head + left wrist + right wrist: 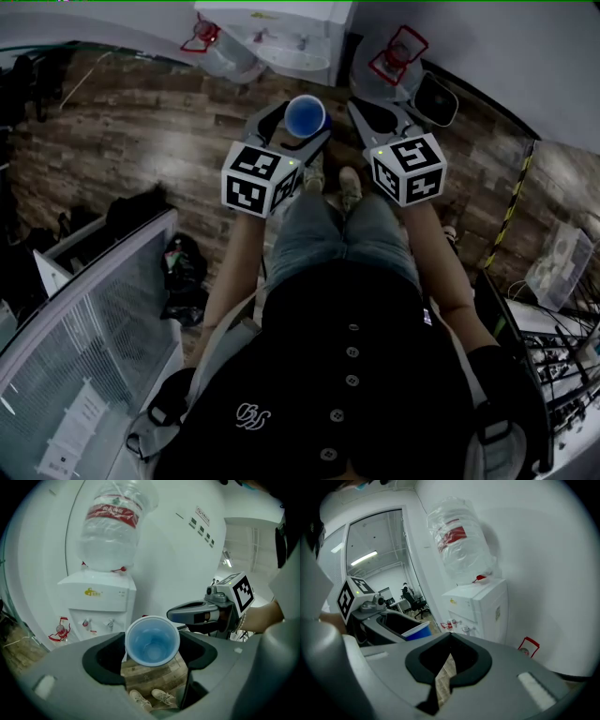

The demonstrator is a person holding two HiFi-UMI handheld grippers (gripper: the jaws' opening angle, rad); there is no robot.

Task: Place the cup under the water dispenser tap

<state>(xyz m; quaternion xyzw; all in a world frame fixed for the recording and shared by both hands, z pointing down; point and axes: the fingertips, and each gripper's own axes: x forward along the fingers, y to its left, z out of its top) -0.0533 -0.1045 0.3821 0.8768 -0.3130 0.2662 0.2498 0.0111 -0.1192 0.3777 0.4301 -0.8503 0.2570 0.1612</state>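
The left claw point(151, 663) stands wide, its jaws clasping the rim end of the blue cup point(152, 641), whose mouth faces the camera. The cup hangs over the wooden floor point(159, 141), in front of the water dispenser point(96, 603) and short of its taps point(86, 622). Beside it, the right claw point(449, 663) is clenched and empty.

Cup point(306, 115) sits in the left hand-held gripper point(292, 131), right hand-held gripper point(382, 111) just to its right, water dispenser point(281, 37) ahead against the wall point(487, 47), 1 bottle point(115, 524) on top.
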